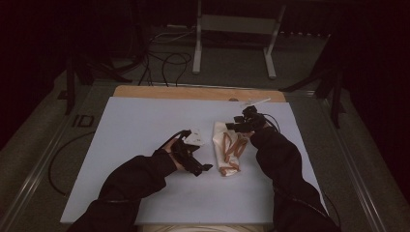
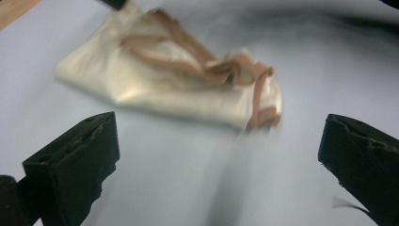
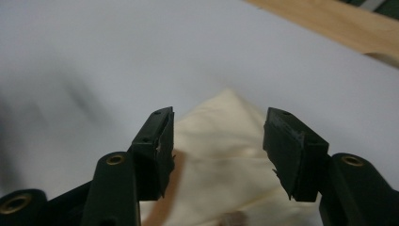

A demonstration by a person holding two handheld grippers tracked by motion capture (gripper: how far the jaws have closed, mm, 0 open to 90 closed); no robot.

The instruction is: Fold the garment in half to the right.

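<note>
A cream cloth bag (image 1: 229,146) with brown straps lies crumpled at the middle of the white sheet (image 1: 145,125). My left gripper (image 1: 196,153) sits just left of the bag, held above the sheet. In the left gripper view its jaws stand wide open (image 2: 221,131) with nothing between them, and the bag (image 2: 174,89) lies ahead of them, blurred. My right gripper (image 1: 239,124) hovers at the bag's far end. Its jaws are open (image 3: 219,128) over a corner of the cream cloth (image 3: 226,155), and I cannot tell whether they touch it.
A strip of wooden tabletop (image 1: 193,92) shows beyond the sheet's far edge, also seen as wood (image 3: 339,23) in the right gripper view. A small pale object (image 1: 255,102) lies near it. Metal frame legs (image 1: 197,43) and cables (image 1: 164,63) are on the floor behind.
</note>
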